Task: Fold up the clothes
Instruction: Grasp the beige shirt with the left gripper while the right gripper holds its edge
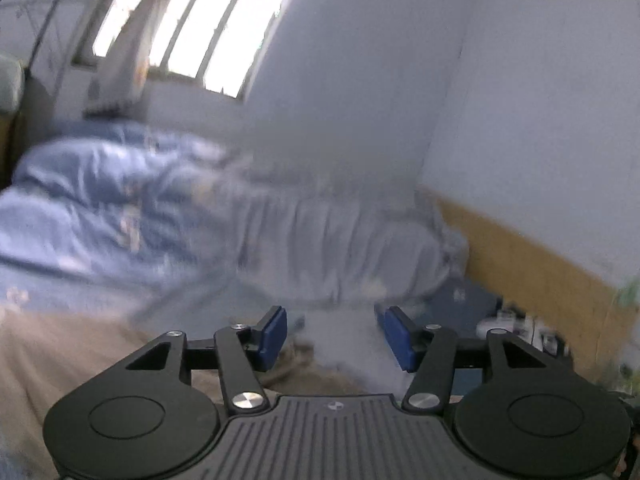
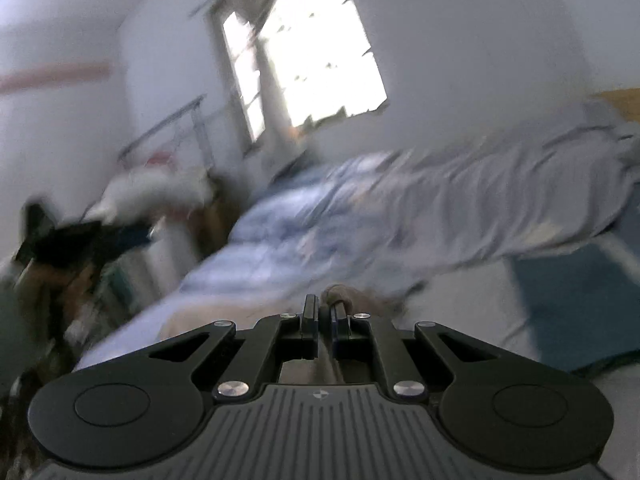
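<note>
Both views are smeared by motion blur, so fabric edges are hard to trace. The left gripper (image 1: pixel 331 334) stands parted, blue pads bare, nothing between them. Below it lies beige cloth (image 1: pixel 60 360), soft and creased. The right gripper (image 2: pixel 324 326) is pinched narrow on a fold of that cloth. Far off, a rumpled blue quilt (image 1: pixel 100 200) and grey blanket (image 1: pixel 340 232) lie heaped.

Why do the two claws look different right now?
The left claw is open, its blue pads standing wide apart with nothing gripped; the right claw is shut. The left one is empty, while the right one pinches a fold of beige cloth. Both are black and point toward the bed's blue duvet.
</note>
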Motion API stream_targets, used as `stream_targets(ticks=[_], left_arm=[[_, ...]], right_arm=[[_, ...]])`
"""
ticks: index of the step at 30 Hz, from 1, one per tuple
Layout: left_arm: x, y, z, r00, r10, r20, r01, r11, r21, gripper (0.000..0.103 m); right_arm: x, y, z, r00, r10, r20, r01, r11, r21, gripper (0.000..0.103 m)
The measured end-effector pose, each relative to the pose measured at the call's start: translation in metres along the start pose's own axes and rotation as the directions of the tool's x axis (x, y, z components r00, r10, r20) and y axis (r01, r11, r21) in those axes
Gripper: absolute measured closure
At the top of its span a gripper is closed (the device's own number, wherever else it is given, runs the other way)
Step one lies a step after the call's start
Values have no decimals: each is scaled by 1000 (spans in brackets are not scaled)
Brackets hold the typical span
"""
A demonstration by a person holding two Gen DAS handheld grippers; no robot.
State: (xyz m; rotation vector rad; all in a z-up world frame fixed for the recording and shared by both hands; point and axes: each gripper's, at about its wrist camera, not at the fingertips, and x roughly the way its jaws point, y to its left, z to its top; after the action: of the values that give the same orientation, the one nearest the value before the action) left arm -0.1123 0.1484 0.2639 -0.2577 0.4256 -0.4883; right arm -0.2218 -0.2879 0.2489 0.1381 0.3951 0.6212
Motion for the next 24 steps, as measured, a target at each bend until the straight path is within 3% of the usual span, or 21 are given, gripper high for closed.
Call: stream_targets(ticks=[2,4,6,10,16,21,24], left_arm=[[19,-4,-12,998,-16,-54,16,1000,-5,49],[39,-11,-23,992,-51,-119,50,999,-14,47],[65,-22,-36,977,-68,-204,69,998,-1,47],[103,-41,-71,941,-11,-339,45,995,93,47],[150,-41,-104,922,106,-373,-57,989,140,47],[203,-58,-119,904,249,-348,-152,947,282,47],[233,-65,-127,886,273,-374,-151,934,324,47]], right_arm=[[20,31,-20,994,66,-83,-71,996,-62,97],[37,65,-46,974,136,-179,-160,979,-128,97],[53,93,-76,941,195,-277,-252,949,-187,97],[74,119,-124,880,255,-401,-369,898,-238,97],[81,109,-150,861,273,-429,-387,900,-202,97],[87,108,-151,863,298,-409,-402,894,-197,97],[89,108,-150,862,314,-398,-415,888,-198,97]])
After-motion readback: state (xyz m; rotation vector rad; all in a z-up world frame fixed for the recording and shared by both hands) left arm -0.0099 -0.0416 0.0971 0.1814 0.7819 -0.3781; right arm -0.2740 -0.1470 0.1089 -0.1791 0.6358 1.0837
